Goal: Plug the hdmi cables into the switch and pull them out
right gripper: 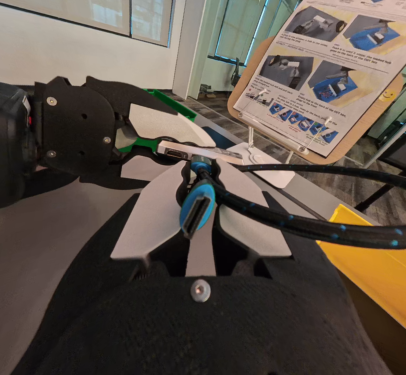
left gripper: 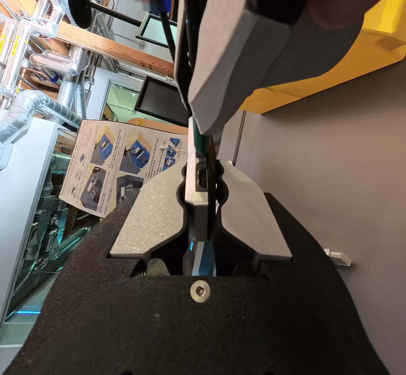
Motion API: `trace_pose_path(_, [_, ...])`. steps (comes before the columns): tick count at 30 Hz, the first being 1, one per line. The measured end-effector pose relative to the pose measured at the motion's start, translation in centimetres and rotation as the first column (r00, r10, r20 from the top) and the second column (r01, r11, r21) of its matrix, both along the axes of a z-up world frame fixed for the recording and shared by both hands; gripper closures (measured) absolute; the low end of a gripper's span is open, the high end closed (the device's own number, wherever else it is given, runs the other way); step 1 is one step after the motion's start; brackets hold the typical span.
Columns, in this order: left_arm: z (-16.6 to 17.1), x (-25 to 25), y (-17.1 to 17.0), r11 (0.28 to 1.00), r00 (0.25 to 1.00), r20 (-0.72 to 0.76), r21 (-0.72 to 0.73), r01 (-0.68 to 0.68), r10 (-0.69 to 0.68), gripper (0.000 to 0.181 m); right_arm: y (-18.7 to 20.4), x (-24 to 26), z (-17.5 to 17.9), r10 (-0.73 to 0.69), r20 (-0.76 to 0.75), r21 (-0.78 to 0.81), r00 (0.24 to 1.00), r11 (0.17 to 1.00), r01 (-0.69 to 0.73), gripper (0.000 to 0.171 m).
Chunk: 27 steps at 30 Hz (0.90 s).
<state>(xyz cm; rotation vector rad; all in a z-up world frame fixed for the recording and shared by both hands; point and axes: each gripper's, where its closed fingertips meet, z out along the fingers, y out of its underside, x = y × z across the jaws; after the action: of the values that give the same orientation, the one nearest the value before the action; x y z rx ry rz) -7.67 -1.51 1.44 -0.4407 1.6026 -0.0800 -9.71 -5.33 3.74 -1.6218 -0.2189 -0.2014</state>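
Where the two grippers meet above the grey table (right gripper: 55, 221), the HDMI switch (left gripper: 197, 190), a slim silver box, sits clamped edge-on between the pads of the left gripper (left gripper: 201, 186), jaws pressed against its two broad faces. One open HDMI port (left gripper: 201, 179) shows on its narrow edge; just beside it a teal-and-blue HDMI plug (right gripper: 201, 160) is seated in the neighbouring port.

Right gripper (right gripper: 201, 166): jaws pinching that seated plug at their tips, its grey fingers (left gripper: 222, 61) reaching down to the switch in the left wrist view.

Cable: black braided HDMI cable (right gripper: 307, 223) with blue flecks, looping out to the right and back; its free plug (right gripper: 196, 215), blue-collared with a bare metal end, lies between the right gripper's pads, nearer the camera, pointing toward it.

Left gripper body (right gripper: 77, 131): black, with silver screws, entering the right wrist view from the left.

Surroundings: green bin (right gripper: 173, 106) behind the left gripper; yellow bin (right gripper: 362, 265) at the table's right edge; printed instruction sheet (right gripper: 329, 61) clipped to a wooden board on a white stand (right gripper: 263, 166); silver ducting (left gripper: 44, 105) and wooden beams in the left wrist view; windows and a white wall (right gripper: 87, 56) beyond.
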Motion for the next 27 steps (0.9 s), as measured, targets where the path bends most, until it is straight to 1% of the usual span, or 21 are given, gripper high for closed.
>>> trace_pose_path(2, [-0.1, 0.1, 0.1, 1.000, 1.000, -0.003, 0.001, -0.011, 0.011, 0.160, 0.1, 0.1, -0.1, 0.005, -0.035, -0.008, 0.999, 1.000, -0.005, 0.152])
trace_pose_path(4, [-0.2, 0.1, 0.1, 1.000, 1.000, -0.003, 0.006, -0.013, 0.013, 0.160, 0.1, 0.2, -0.2, -0.007, -0.025, -0.011, 1.000, 1.000, 0.007, 0.152])
trace_pose_path(7, [0.4, -0.1, -0.1, 1.000, 1.000, 0.020, 0.016, -0.011, 0.011, 0.160, 0.0, -0.2, 0.2, -0.006, 0.008, 0.025, 1.000, 1.000, 0.005, 0.153])
trace_pose_path(10, [1.6, -0.4, -0.7, 0.997, 0.997, 0.074, 0.075, -0.018, 0.012, 0.159, -0.8, -0.3, 1.2, 0.084, -0.032, 0.086, 0.996, 0.993, -0.081, 0.153])
trace_pose_path(12, [2.5, -0.8, -1.8, 0.992, 0.993, 0.119, 0.129, 0.000, -0.015, 0.158, -1.9, -0.5, 2.0, 0.132, 0.013, 0.130, 0.991, 0.983, -0.132, 0.153])
trace_pose_path(15, [2.7, -0.8, -2.5, 0.987, 0.989, 0.142, 0.160, 0.012, -0.035, 0.157, -2.6, -0.6, 2.2, 0.113, 0.065, 0.140, 0.991, 0.983, -0.121, 0.153])
trace_pose_path(19, [3.2, -1.1, -2.9, 0.980, 0.972, 0.218, 0.192, 0.042, -0.085, 0.155, -3.1, -0.8, 2.4, 0.138, 0.013, 0.179, 0.990, 0.974, -0.138, 0.154])
trace_pose_path(21, [3.0, -1.1, -3.0, 0.983, 0.974, 0.211, 0.180, 0.045, -0.084, 0.154, -3.2, -0.8, 2.3, 0.154, -0.007, 0.189, 0.988, 0.971, -0.150, 0.155])
trace_pose_path(24, [2.8, -1.1, -2.5, 0.993, 0.981, 0.179, 0.106, 0.059, -0.078, 0.151, -3.2, -0.9, 2.0, 0.173, -0.031, 0.201, 0.984, 0.966, -0.163, 0.155])
trace_pose_path(26, [2.5, -1.0, -2.2, 0.995, 0.986, 0.153, 0.083, 0.062, -0.074, 0.147, -3.0, -1.0, 1.7, 0.164, -0.018, 0.190, 0.986, 0.969, -0.157, 0.155])
trace_pose_path(27, [2.4, -1.0, -2.1, 0.994, 0.988, 0.140, 0.093, 0.059, -0.071, 0.150, -2.9, -1.0, 1.7, 0.161, -0.009, 0.188, 0.987, 0.970, -0.156, 0.155])
